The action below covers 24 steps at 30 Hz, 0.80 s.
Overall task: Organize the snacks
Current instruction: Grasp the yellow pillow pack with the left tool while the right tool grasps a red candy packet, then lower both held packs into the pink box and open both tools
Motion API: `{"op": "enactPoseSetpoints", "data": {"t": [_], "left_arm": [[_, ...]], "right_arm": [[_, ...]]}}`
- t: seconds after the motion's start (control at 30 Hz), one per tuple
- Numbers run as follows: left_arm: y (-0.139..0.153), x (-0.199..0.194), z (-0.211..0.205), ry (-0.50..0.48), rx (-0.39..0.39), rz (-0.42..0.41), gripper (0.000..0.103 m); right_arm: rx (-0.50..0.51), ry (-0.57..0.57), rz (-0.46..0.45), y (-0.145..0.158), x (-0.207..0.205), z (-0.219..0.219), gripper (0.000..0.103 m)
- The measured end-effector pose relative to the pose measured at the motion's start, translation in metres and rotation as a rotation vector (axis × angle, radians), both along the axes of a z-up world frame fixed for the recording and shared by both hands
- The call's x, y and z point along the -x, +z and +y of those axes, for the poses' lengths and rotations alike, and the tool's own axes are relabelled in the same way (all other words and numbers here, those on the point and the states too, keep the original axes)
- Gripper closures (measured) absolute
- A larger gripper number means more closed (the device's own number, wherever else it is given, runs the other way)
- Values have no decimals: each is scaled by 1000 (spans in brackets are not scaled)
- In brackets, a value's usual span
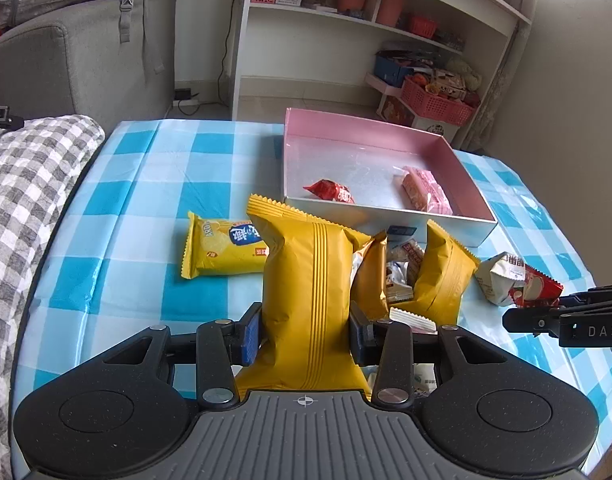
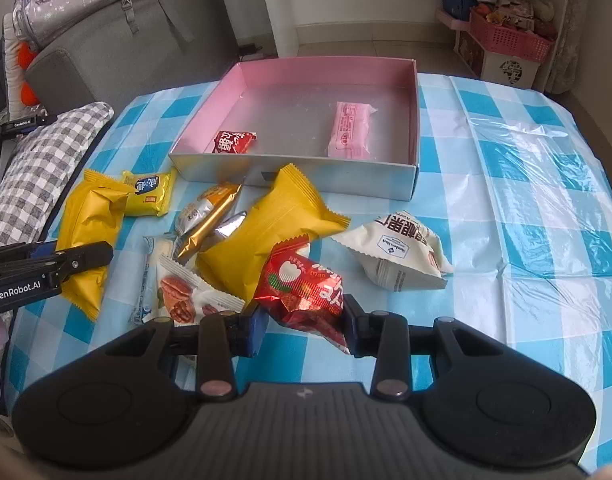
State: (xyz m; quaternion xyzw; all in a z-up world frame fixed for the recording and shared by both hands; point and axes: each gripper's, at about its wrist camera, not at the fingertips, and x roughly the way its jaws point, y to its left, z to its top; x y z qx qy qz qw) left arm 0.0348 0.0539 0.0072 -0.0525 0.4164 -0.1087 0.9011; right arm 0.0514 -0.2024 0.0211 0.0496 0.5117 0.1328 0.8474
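Observation:
My left gripper [image 1: 304,332] is shut on a plain yellow snack bag [image 1: 310,292], which stands lifted above the checked cloth; the same bag [image 2: 87,236] shows at the left of the right wrist view. My right gripper [image 2: 303,326] is shut on a red packet with an apple print [image 2: 306,288]. The pink open box [image 1: 370,130] [image 2: 306,70] holds a small red packet [image 1: 332,191] [image 2: 233,142] and a pink wafer pack [image 1: 426,194] [image 2: 352,130]. A second yellow bag [image 2: 265,236], a white bag [image 2: 402,252], a nut packet [image 2: 189,296] and a yellow chip pack [image 1: 221,250] lie on the table.
The blue-and-white checked tablecloth [image 2: 526,184] has bare room to the right of the box. A grey checked cushion [image 1: 21,192] lies at the table's left edge. Behind stand a grey sofa [image 1: 85,52] and a white shelf unit [image 1: 386,20] with red baskets.

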Motion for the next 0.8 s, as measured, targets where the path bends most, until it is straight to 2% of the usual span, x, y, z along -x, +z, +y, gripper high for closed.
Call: {"op": "enactPoseSetpoints", "data": {"t": [0.43,0.8], "left_arm": [[17,-24,-19,4,67,-43,64],[14,-60,-39,22,114,-37,64]], "right_arm": [[-135,-86,-26,9,-39,-4,68],[-182,-153,-61,2,-74,-17,68]]}}
